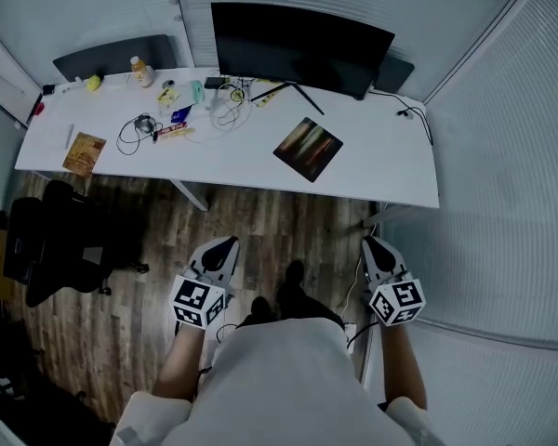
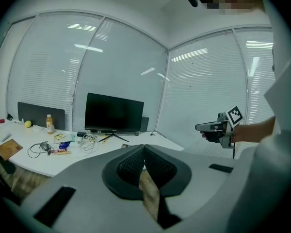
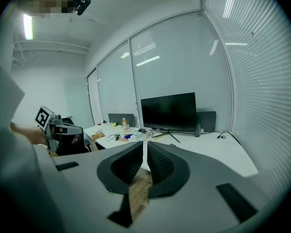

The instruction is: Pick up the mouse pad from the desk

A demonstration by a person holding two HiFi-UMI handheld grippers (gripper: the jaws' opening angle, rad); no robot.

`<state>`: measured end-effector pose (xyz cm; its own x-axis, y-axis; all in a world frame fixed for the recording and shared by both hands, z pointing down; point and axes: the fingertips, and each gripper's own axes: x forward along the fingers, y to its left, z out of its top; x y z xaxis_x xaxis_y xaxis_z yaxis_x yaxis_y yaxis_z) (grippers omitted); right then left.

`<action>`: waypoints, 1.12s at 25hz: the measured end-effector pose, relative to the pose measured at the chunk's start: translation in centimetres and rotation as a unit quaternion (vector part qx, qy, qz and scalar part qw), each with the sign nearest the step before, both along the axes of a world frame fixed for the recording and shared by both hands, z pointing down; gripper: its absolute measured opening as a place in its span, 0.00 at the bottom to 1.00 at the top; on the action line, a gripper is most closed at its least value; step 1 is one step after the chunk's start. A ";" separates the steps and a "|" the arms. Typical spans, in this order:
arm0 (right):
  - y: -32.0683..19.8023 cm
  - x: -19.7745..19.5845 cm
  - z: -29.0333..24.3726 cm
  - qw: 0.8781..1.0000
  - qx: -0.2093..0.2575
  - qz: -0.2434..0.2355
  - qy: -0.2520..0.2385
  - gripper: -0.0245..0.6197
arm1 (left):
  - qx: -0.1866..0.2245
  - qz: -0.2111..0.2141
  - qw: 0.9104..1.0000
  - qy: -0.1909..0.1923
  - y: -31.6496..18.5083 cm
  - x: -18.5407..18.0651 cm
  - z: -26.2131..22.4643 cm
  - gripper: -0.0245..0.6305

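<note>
The mouse pad [image 1: 308, 148], a dark rectangle with brownish streaks, lies flat on the white desk [image 1: 391, 170], right of centre and in front of the monitor. Both grippers hang over the wooden floor, short of the desk's near edge and apart from the pad. My left gripper [image 1: 225, 242] is shut with nothing in it; its jaws meet in the left gripper view [image 2: 144, 146]. My right gripper [image 1: 367, 241] is also shut and empty, its jaws together in the right gripper view [image 3: 145, 143]. Each gripper view shows the other gripper held out beside it.
A black monitor [image 1: 298, 46] stands at the back of the desk. Tangled cables [image 1: 139, 128], a bottle [image 1: 141, 71], small packets and a brown booklet [image 1: 84, 153] lie on its left half. A black office chair [image 1: 46, 240] stands at the left. Blinds cover the walls.
</note>
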<state>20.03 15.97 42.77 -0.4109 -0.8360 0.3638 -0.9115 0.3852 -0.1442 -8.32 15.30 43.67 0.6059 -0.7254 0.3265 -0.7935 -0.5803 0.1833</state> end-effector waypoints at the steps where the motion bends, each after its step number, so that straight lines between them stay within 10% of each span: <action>1: -0.7 0.2 0.3 1.000 -0.004 -0.003 -0.001 0.10 | -0.003 0.000 1.000 -0.001 -0.5 0.4 0.2 0.06; 28: -15.1 3.5 11.2 0.984 -0.103 -0.141 0.020 0.10 | -0.073 -0.025 0.996 -0.033 -10.0 10.2 5.8 0.06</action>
